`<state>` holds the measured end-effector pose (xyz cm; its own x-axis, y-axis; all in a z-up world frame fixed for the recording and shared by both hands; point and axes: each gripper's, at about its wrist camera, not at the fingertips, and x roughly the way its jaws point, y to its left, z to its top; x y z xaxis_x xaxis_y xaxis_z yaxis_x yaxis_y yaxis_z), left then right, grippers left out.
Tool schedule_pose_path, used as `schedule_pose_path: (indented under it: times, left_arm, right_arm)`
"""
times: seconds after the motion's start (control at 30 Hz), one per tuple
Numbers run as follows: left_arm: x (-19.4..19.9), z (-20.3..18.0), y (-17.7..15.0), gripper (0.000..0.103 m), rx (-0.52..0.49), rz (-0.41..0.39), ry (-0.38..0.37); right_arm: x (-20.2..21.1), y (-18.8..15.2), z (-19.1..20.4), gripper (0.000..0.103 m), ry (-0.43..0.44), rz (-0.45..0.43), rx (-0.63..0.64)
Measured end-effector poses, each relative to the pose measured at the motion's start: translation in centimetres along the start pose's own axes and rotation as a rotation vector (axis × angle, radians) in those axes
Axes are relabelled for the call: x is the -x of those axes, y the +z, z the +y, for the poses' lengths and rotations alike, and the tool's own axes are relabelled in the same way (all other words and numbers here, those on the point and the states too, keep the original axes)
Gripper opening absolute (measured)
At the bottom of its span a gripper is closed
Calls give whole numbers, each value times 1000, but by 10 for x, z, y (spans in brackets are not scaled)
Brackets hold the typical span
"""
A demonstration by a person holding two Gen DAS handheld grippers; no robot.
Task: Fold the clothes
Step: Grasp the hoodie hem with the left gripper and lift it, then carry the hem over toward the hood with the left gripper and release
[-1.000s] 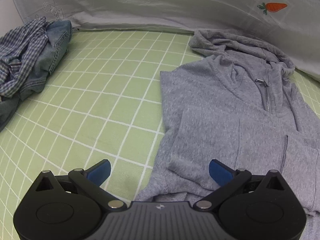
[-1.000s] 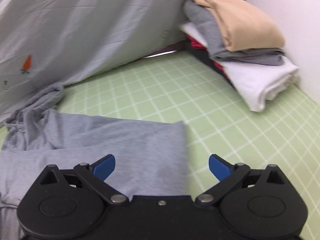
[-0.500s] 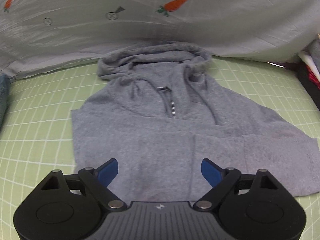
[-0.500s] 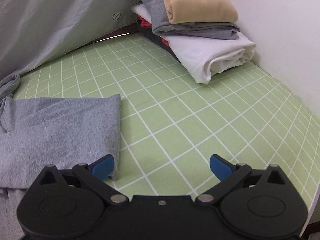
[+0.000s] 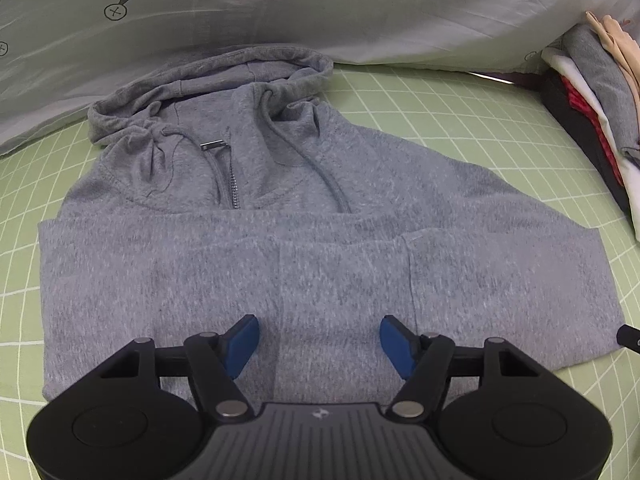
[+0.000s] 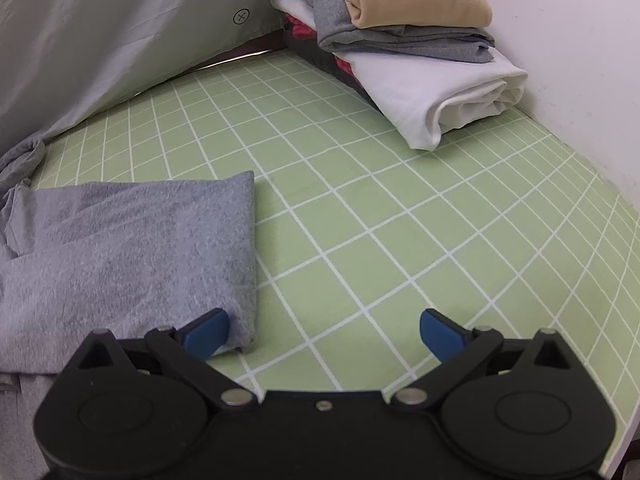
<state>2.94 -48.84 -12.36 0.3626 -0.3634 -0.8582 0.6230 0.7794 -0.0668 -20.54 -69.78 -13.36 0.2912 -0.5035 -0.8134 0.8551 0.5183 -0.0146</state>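
Observation:
A grey zip hoodie [image 5: 320, 248] lies face up on the green grid mat [image 5: 460, 120], hood toward the back and both sleeves folded across its body. My left gripper [image 5: 319, 344] hovers over the lower middle of the hoodie. Its jaws are closing and stand about half apart, with flat fabric under the gap and nothing pinched. In the right wrist view the folded right edge of the hoodie [image 6: 140, 248] ends at a corner by the left blue pad [image 6: 208, 330]. My right gripper [image 6: 324, 332] stands wide open, mostly over bare mat.
A stack of folded clothes [image 6: 420, 40], tan on top of grey and white, sits at the back right against a white wall [image 6: 580, 60]. A grey sheet with carrot prints [image 5: 360, 8] rises behind the hoodie. Bare mat [image 6: 400, 220] lies between the hoodie and the stack.
The left gripper swung right from the hoodie's left edge to its lower middle, and its jaws narrowed. The right gripper shifted to the hoodie's right edge and stayed wide open.

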Motion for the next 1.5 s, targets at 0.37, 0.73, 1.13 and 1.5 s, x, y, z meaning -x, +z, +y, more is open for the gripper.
schedule_pose_path:
  times: [0.37, 0.73, 1.13, 1.5]
  left_arm:
    - [30, -5, 2, 8, -33, -98, -41]
    - [98, 41, 17, 7, 146, -263, -93]
    - [155, 125, 32, 7, 364, -444, 2]
    - [193, 193, 23, 7, 563, -541, 50]
  right_arm:
    - [5, -2, 6, 103, -2, -9, 50]
    - [7, -6, 24, 103, 32, 1, 123]
    - [5, -16, 57, 103, 46, 17, 303]
    - [9, -20, 76, 103, 70, 11, 380]
